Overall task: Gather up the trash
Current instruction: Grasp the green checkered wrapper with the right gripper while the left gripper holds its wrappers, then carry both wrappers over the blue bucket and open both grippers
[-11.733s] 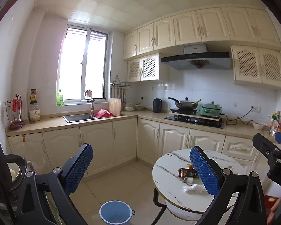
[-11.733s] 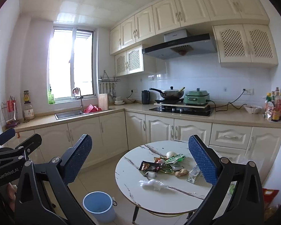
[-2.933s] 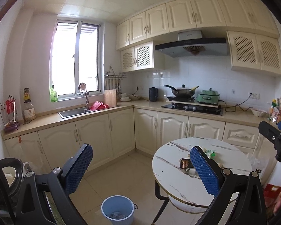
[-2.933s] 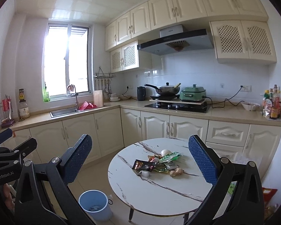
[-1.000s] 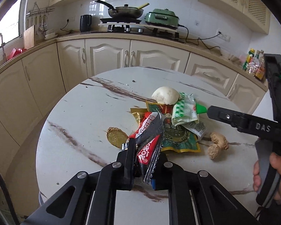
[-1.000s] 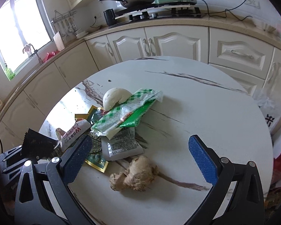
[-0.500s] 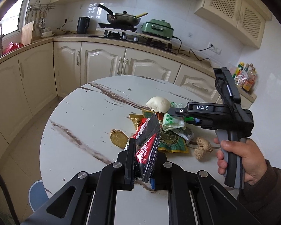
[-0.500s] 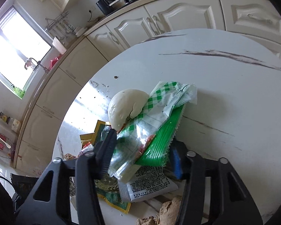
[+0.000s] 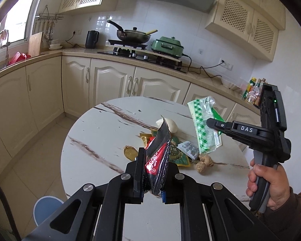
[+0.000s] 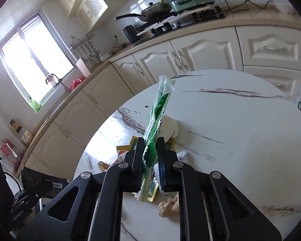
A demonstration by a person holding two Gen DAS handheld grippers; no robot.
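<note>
Above the round table [image 9: 102, 140], our left gripper [image 9: 150, 172] is clamping a red-black wrapper [image 9: 158, 160]; our right gripper [image 10: 150, 160] is clamping a green checked bag [image 10: 156, 120].

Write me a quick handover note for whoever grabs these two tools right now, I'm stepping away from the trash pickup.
Left tool: shut on the red and black wrapper, held above the marble table.
Right tool: shut on the green checked wrapper, lifted clear of the pile.
Blue bin: on the floor beside the table, on the left.
Done: two wrappers picked up, neither binned yet.
Left: drop both in the bin, then clear the table: white bun, green packet, small white sachet, ginger piece, a second brown piece, yellow wrapper.
</note>
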